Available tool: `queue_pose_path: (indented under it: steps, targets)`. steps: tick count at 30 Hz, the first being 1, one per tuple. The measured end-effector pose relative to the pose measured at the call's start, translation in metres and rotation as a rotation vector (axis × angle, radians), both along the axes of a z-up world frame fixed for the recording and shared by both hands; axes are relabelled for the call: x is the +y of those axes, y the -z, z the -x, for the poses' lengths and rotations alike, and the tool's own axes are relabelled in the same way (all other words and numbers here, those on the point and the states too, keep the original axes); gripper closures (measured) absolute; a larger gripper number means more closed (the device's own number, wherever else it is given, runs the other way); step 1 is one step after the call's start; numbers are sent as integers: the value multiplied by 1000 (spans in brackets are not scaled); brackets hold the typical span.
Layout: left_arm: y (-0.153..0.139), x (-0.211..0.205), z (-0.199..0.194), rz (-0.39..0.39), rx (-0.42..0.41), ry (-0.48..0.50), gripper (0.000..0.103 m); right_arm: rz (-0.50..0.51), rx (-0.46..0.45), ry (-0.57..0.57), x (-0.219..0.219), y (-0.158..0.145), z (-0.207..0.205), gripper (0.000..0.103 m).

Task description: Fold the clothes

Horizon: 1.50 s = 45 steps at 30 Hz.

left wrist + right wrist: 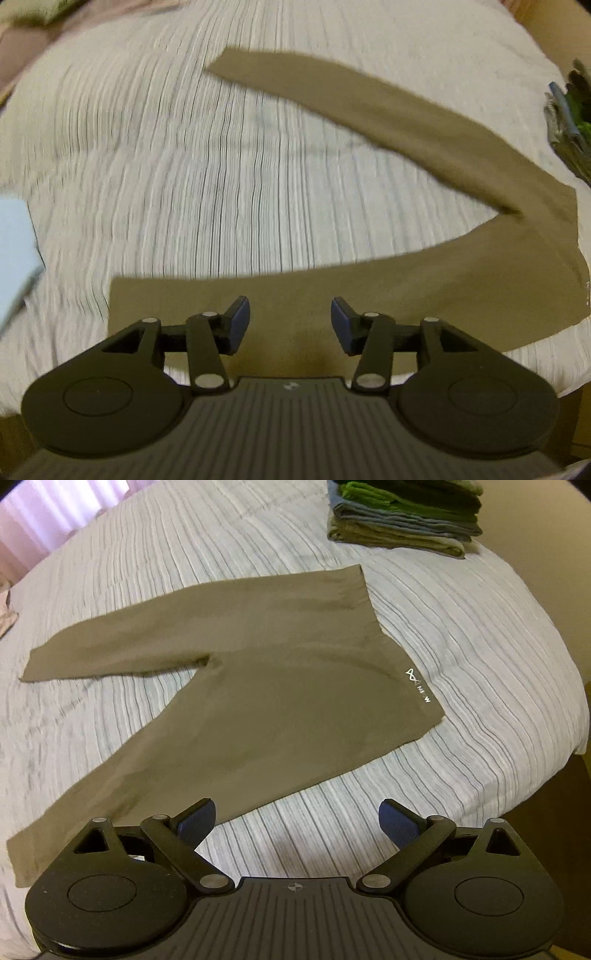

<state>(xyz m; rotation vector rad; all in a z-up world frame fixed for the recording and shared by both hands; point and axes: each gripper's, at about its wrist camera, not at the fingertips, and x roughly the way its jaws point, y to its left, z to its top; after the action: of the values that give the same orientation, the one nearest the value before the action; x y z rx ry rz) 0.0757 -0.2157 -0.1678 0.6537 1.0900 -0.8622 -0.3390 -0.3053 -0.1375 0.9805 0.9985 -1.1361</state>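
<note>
Olive-brown leggings (258,686) lie flat on the striped white bedspread (461,635), legs spread in a V, the waistband with a small white logo (419,686) to the right. In the left wrist view the same leggings (406,280) show one leg running across just beyond the fingers and the other slanting to the upper left. My left gripper (290,321) is open and empty, over the near leg. My right gripper (297,821) is open and empty, above the bedspread at the near leg's edge.
A stack of folded clothes (402,513), green, blue-grey and olive, sits at the bed's far right corner; it also shows at the right edge of the left wrist view (569,122). A pale blue item (13,251) lies at the left. The bed edge (546,768) drops off right.
</note>
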Motion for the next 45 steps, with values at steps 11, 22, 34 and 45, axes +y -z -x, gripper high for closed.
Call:
queue_pose_path:
  steps: [11,22,34,45]
  targets:
    - [-48,-7,33,41,-51,9,49,5,-38,-79,-4,-14,8,6]
    - [-69,43,84,45,-77,-132,44,36,-75,-238,-3,-35,27,6]
    - [-91,64,164,85,-98,-171,42,54,-81,-332,1,-49,75,6]
    - [-100,89,205,84,-111,-214,41,44,-84,-404,9,-53,95,6]
